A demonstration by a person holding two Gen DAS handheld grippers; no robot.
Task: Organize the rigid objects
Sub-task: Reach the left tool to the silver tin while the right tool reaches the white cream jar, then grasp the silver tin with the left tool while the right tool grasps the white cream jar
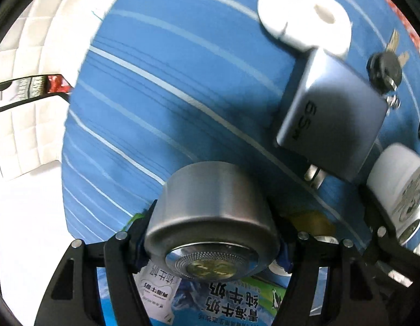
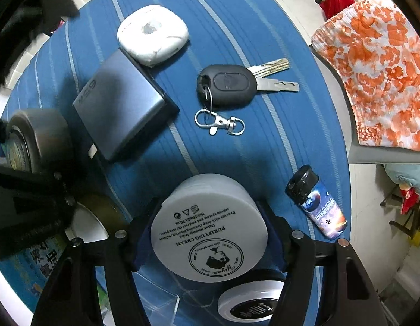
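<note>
My left gripper point(image 1: 210, 233) is shut on a round metal tin point(image 1: 210, 217), held above the blue striped tablecloth point(image 1: 161, 87); the tin also shows at the left of the right wrist view point(image 2: 38, 138). My right gripper point(image 2: 207, 233) is shut on a white cream jar point(image 2: 210, 233), which shows at the right edge of the left wrist view point(image 1: 397, 184). On the cloth lie a grey charger block point(image 2: 123, 108), a white earbud case point(image 2: 153, 35), a black key fob with keys point(image 2: 229, 84) and a small dark-capped bottle point(image 2: 316, 203).
A milk carton point(image 1: 231, 301) lies under the left gripper. A white-rimmed black jar point(image 2: 250, 301) and a clear box edge point(image 2: 161, 298) sit below the right gripper. An orange-patterned cloth point(image 2: 378, 76) covers a chair at the right. The floor is white tile point(image 1: 28, 54).
</note>
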